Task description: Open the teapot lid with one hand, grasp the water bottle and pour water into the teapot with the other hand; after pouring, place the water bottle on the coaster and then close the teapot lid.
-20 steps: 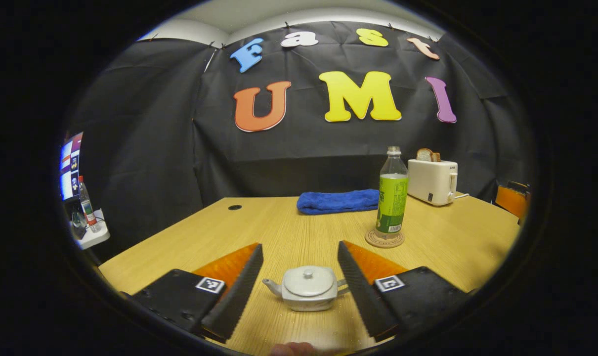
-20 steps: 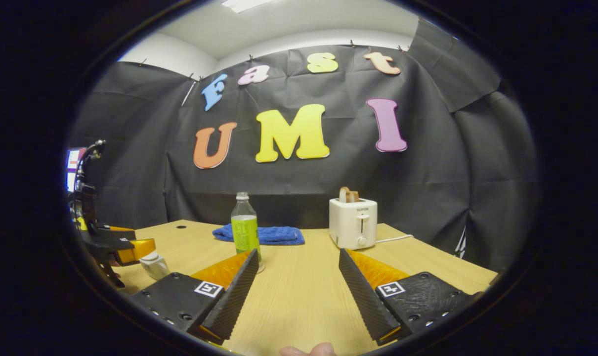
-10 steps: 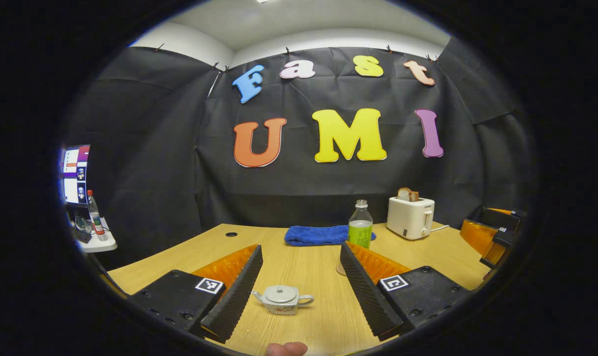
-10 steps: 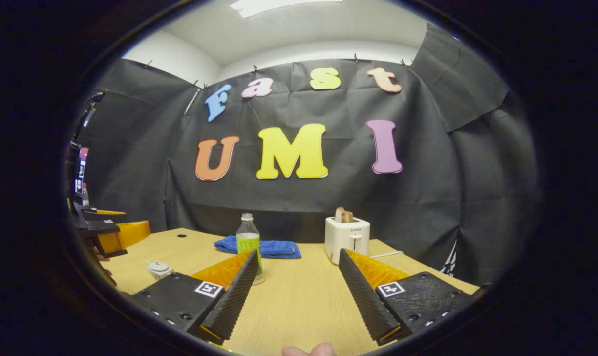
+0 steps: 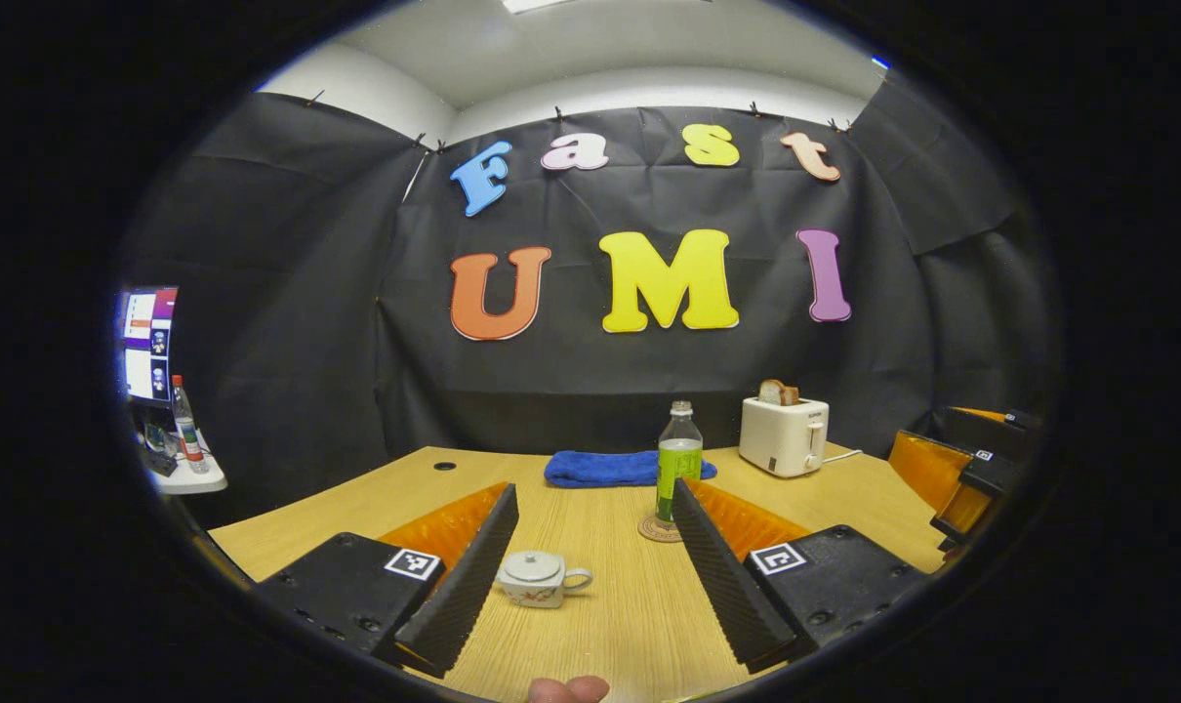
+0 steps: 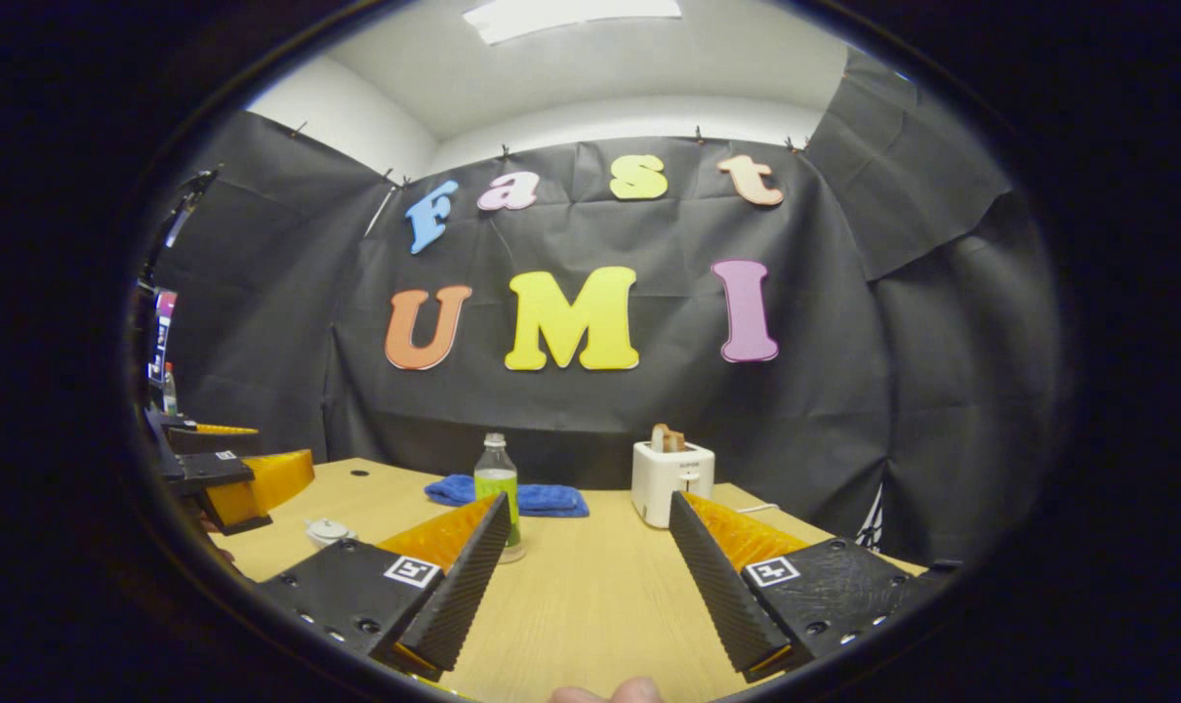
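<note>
Left gripper view looks along the left gripper [image 5: 590, 571], whose jaws stand wide apart and hold nothing. Between them, nearer the left-hand finger and a little ahead of its tip, the teapot [image 5: 537, 578] sits on the wooden table [image 5: 600, 625] with its lid [image 5: 532, 564] in place; its handle points toward the right-hand finger. Farther ahead, just beyond the tip of the right-hand finger, the water bottle [image 5: 678, 464] stands upright on the round coaster [image 5: 657, 529]. Behind the bottle lies a folded blue towel [image 5: 605, 469], and off to the right of the jaws stands a white toaster [image 5: 784, 434] with bread in its slots. At the far right edge the right gripper [image 5: 971, 469] hangs above the table's edge. A fingertip [image 5: 566, 689] shows at the bottom of the view.

Right gripper view has the right gripper's [image 6: 586, 576] jaws wide apart too, with nothing between them but bare tabletop. The water bottle [image 6: 499, 488] stands just past the tip of the left-hand finger, and the toaster [image 6: 671, 478] just past the tip of the right-hand one. The teapot [image 6: 327, 532] lies well outside the jaws to the left, and the left gripper [image 6: 234, 478] hangs above the table just beyond it.
</note>
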The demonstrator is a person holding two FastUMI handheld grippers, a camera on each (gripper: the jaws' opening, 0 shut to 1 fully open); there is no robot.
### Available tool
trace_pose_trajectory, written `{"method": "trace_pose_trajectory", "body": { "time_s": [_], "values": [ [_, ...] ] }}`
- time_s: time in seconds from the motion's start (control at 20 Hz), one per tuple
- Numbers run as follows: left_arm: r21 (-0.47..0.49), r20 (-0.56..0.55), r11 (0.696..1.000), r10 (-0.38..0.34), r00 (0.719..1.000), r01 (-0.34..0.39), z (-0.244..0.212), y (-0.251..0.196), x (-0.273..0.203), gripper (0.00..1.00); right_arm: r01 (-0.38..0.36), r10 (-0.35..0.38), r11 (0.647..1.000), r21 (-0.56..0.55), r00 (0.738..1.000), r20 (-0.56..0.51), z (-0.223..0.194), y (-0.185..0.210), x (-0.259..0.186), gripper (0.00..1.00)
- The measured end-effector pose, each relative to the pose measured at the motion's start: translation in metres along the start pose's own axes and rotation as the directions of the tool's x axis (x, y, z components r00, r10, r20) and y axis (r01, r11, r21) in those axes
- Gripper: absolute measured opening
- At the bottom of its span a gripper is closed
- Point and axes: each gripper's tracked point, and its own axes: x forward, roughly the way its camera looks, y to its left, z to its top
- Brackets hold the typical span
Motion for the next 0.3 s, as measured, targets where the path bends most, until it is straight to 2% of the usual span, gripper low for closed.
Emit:
{"method": "trace_pose_trajectory", "body": {
  "time_s": [0.3],
  "values": [
    [0.0,-0.007,1.0,-0.001,1.0,0.001,-0.003,0.008,0.001,0.99,-0.005,0.004,1.0,-0.026,1.0,-0.013,-0.004,0.015,-0.001,0.95]
  ]
}}
